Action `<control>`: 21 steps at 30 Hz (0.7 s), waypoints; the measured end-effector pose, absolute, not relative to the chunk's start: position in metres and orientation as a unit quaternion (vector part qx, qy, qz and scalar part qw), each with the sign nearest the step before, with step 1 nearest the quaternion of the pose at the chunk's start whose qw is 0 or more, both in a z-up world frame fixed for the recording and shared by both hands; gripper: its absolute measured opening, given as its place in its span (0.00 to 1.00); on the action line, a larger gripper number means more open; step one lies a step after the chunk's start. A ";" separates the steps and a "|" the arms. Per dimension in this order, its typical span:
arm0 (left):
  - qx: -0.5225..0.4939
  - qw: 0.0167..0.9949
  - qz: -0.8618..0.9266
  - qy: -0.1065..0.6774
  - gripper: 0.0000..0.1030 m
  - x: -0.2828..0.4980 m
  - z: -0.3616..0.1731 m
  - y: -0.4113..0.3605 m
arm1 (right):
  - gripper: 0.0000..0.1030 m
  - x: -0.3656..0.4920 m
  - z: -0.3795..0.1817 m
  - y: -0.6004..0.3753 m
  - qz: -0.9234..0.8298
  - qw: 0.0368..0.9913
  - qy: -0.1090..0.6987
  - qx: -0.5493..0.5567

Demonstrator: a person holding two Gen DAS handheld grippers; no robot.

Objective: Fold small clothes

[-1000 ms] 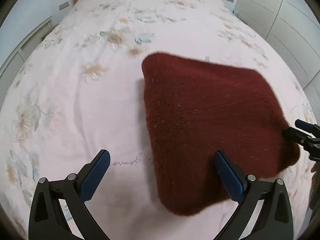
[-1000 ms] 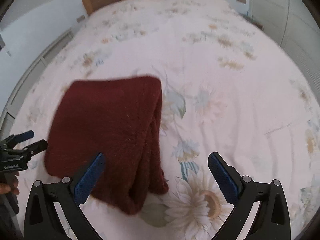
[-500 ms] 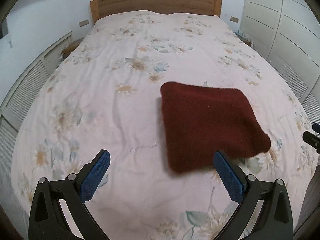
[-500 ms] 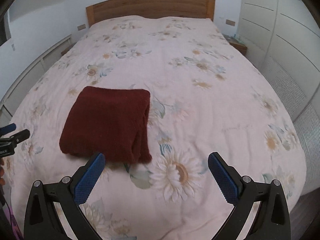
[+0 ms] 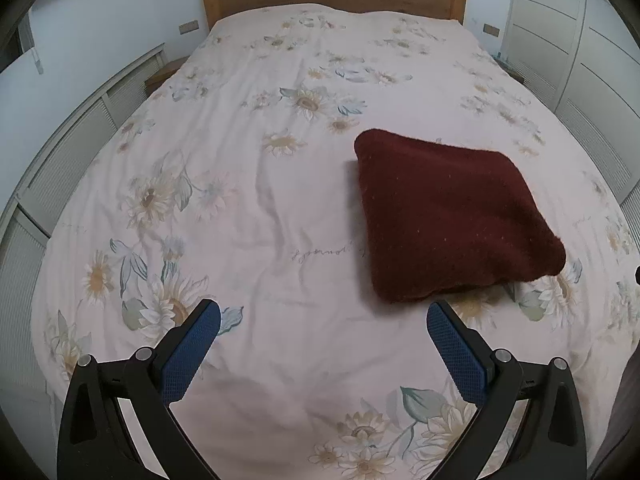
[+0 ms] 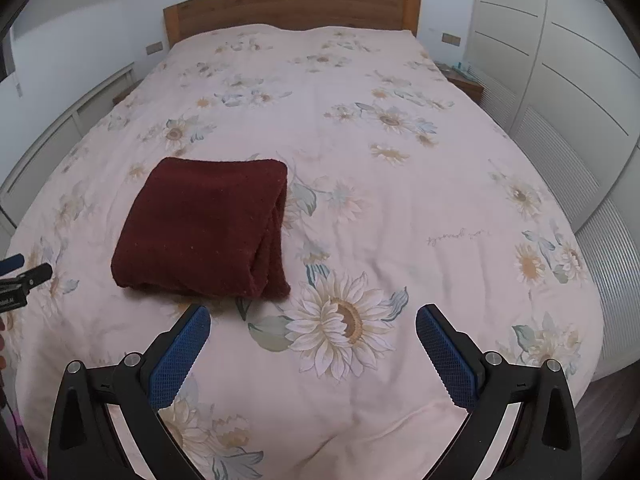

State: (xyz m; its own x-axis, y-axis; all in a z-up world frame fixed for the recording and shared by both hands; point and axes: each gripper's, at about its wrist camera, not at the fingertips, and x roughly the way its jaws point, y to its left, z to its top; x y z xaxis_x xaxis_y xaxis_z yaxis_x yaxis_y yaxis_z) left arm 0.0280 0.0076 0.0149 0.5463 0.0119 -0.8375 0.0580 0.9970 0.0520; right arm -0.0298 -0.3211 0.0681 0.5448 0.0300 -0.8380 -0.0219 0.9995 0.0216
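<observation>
A dark red knitted garment [image 5: 452, 220] lies folded into a thick square on the flowered bed cover, ahead and right of my left gripper [image 5: 320, 316]. That gripper is open, its blue pads holding nothing. In the right wrist view the same folded garment [image 6: 208, 228] lies ahead and to the left, its layered edge facing right. My right gripper [image 6: 312, 320] is open and empty too, raised well back from the cloth. The tip of the left gripper [image 6: 24, 270] shows at the far left edge of the right wrist view.
The bed [image 6: 400, 208] has a pale pink cover with sunflower prints and a wooden headboard [image 6: 292, 6] at the far end. White wardrobe doors [image 6: 560, 60] stand along the right. Low white panels [image 5: 80, 132] run along the left. A small bedside table [image 6: 460, 78] sits at the far right.
Both grippers have pulled back and up from the folded garment, which now looks smaller and lies flat on the bed. Both have stayed open throughout.
</observation>
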 end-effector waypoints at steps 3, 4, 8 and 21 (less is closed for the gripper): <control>0.038 0.876 -0.016 0.481 0.99 0.027 0.012 0.006 | 1.00 -0.031 0.070 -0.323 0.015 0.881 0.473 0.012; 0.043 0.875 -0.015 0.482 0.99 0.026 0.011 0.005 | 1.00 -0.031 0.070 -0.323 0.014 0.881 0.473 0.012; 0.049 0.873 -0.010 0.485 0.99 0.024 0.009 0.004 | 1.00 -0.033 0.070 -0.324 0.011 0.880 0.474 0.010; 0.054 0.871 -0.018 0.487 0.99 0.019 0.012 -0.003 | 1.00 -0.032 0.069 -0.325 0.011 0.878 0.478 0.008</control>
